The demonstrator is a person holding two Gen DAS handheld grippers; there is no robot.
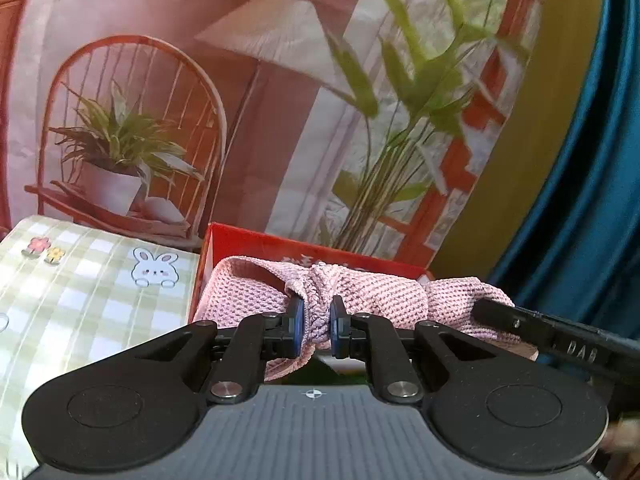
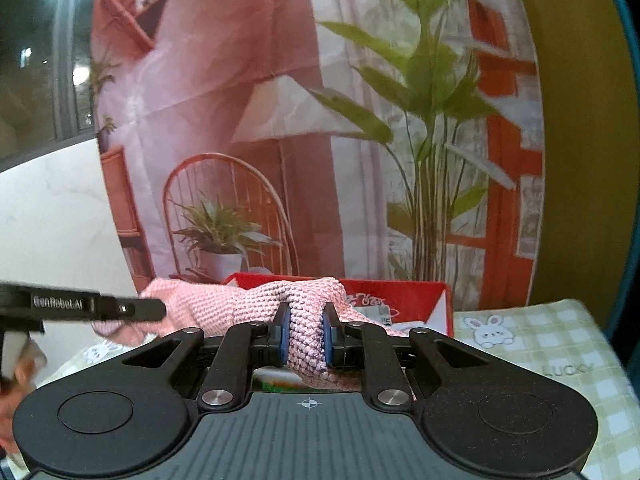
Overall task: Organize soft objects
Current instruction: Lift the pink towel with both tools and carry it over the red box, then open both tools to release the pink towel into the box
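I have both grippers clamped on the same pink knitted cloth (image 1: 372, 294), and it hangs stretched between them above the red box (image 1: 256, 242). In the left wrist view the left gripper (image 1: 316, 322) has its jaws narrow, pinching a bunched fold of the knit between the 2 blue pads (image 1: 297, 322). The cloth spreads out to either side of that pinch, and its far right end runs under the black finger of the right gripper (image 1: 520, 322), which comes in from the right edge.

In the right wrist view the right gripper (image 2: 306, 338) is likewise nearly closed, with a thick twisted band of the cloth (image 2: 280, 300) squeezed between its blue pads (image 2: 329, 338). The left gripper (image 2: 132, 308) reaches in from the left edge, its finger overlapping the far end of the cloth; a hand (image 2: 18, 376) shows blurred below it at the edge.

The red box sits on a worktop covered by a green checked tablecloth (image 1: 72, 288) printed with a white rabbit (image 1: 154, 270) and small flowers (image 1: 42, 248). Behind the box hangs a printed backdrop (image 1: 280, 120) showing a chair, a potted plant and a lamp, and a blue curtain (image 1: 592, 200) hangs to its right. I cannot tell whether the cloth's lower edge touches the box rim.
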